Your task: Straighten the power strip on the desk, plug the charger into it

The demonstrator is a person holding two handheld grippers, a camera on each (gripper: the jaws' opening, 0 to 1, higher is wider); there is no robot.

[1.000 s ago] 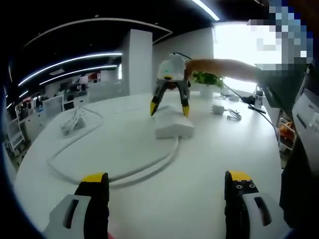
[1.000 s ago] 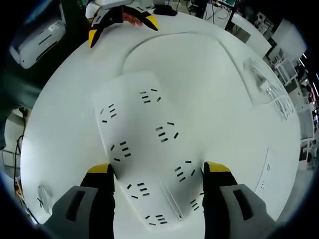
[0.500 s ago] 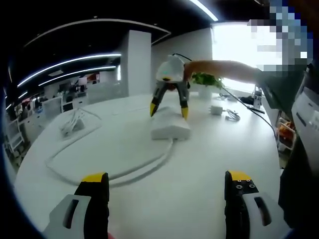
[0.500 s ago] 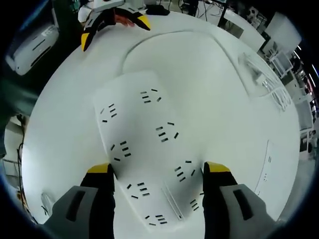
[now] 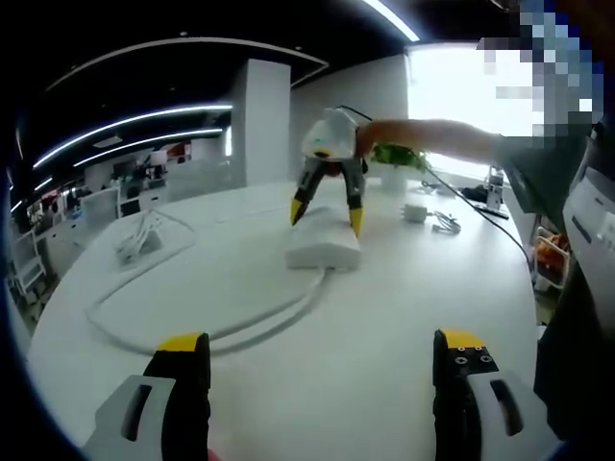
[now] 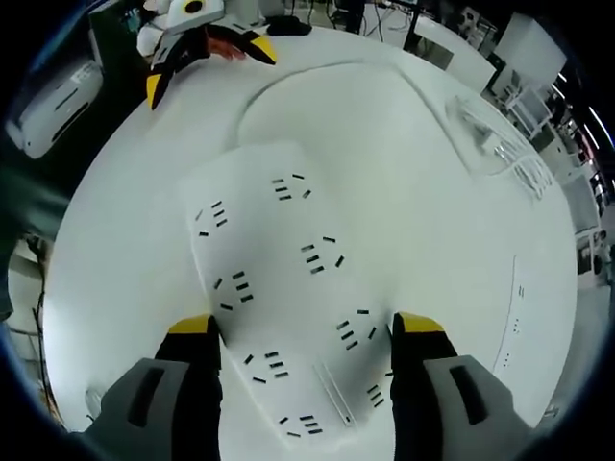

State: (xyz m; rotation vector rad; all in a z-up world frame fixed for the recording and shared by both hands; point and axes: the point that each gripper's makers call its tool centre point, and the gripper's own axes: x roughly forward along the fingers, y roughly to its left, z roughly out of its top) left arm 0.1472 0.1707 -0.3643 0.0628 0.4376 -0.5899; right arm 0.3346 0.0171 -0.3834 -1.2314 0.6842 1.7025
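A: Where's the power strip point(image 6: 279, 288) right now?

B: Flat on the white tabletop point(image 5: 384, 317), mid-table. Your right gripper point(image 6: 303, 331) straddles its near end, yellow-tipped fingers point(image 6: 192, 331) on either long edge. Looks like they're clamped on it, touching both sides. In the left gripper view you see that right gripper point(image 5: 324, 206) coming down on the strip point(image 5: 324, 245) from above.

A: And the left gripper point(image 5: 322, 351)?

B: Fingers spread apart, gripping nothing, hovering low over bare tabletop, well short of the strip. Shows in the right gripper view as the far gripper point(image 6: 197, 48).

A: How do you finish the straighten cleanly?

B: Rotate from the wrist, keep the strip sliding flat, don't lift it. Watch the cord point(image 5: 202, 322): it loops wide to the left, so turn slowly and let it trail, not kink. Keep both fingers level so the strip doesn't pop out.

A: Charger?

B: Small white block point(image 5: 415, 210) past the strip, near the far right edge, untouched. Probably the next pick once the strip is square.
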